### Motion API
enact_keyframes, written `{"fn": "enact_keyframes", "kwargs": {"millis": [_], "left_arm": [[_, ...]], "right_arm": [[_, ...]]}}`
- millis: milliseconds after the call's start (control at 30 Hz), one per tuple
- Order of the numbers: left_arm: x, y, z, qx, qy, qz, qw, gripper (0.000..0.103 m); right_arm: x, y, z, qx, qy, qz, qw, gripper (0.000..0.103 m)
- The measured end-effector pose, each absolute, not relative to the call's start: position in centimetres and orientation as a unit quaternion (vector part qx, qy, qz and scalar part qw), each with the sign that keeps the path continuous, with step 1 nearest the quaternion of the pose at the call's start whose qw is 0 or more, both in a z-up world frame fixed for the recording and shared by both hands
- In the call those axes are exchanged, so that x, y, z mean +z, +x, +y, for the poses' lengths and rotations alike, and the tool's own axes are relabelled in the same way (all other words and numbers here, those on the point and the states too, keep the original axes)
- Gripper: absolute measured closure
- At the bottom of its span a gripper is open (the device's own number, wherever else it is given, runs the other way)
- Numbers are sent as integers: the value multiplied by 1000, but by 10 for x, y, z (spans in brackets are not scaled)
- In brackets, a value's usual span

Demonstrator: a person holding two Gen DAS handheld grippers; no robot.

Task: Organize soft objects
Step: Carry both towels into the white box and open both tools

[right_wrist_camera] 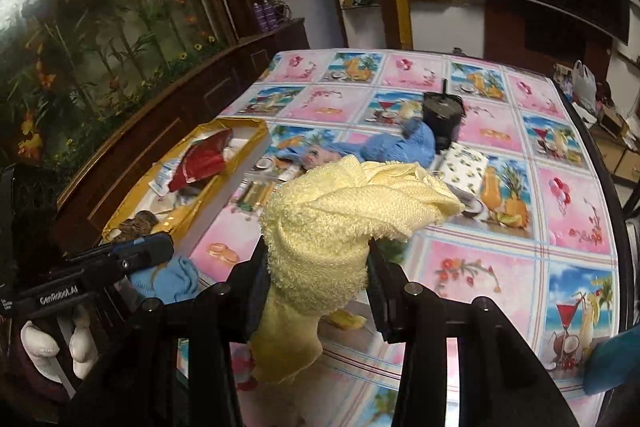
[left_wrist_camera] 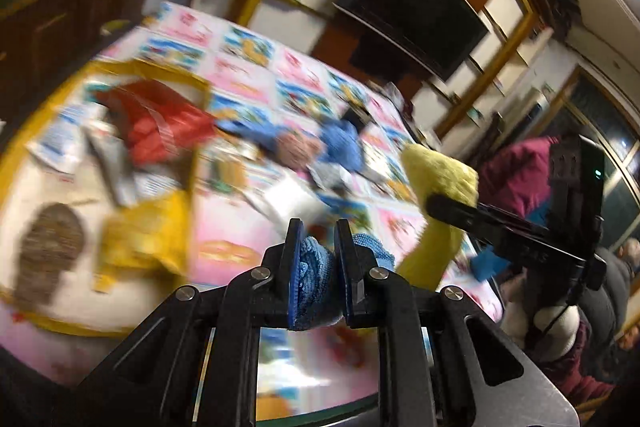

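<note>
My left gripper is shut on a light blue cloth, held above the table; it also shows in the right wrist view with the blue cloth hanging under it. My right gripper is shut on a pale yellow towel, which bunches above the jaws and hangs below them. In the left wrist view the yellow towel and right gripper are at the right. A blue knitted cloth lies mid-table.
A yellow-rimmed white box at the left holds a red item, packets and a brown piece. A black cup stands behind the blue knit. The patterned tablecloth covers the table; a wooden cabinet stands left.
</note>
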State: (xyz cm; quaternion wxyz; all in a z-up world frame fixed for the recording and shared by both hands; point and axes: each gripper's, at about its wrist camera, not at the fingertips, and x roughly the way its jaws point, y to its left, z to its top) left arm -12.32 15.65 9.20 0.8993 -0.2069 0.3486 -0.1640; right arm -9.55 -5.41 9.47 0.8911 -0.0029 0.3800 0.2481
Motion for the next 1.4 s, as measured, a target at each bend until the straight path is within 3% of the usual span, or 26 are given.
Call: {"fn": "enact_keyframes", "kwargs": {"millis": [433,767,867,933,1033,1200,1400], "left_arm": [[88,-133,271,1,-210,320,924,88],[53,-113,289,84,-162,351,918,87],[49,-113,292,101,-163,357,914,76],[49,-117,293,103,-168,354,914,62],[55,-125,292,124,-163,344,917,53],[64,-135,287,144,-143,331,922,50],[65,-140,291,149,-153,335,918,50]], "right_arm": [[132,-90,112,366,-92,351,857,60],[91,-64,192,384,-122,408,819,60],[67,-46,207,376,-114,442,806,60],[53,-34,214,369,-108,462,799,60],[35,-19,222,367,-97,487,787,60],[29,-26,237,360,-131,480,790,58],[34,-40,242,350,-167,469,794,45]]}}
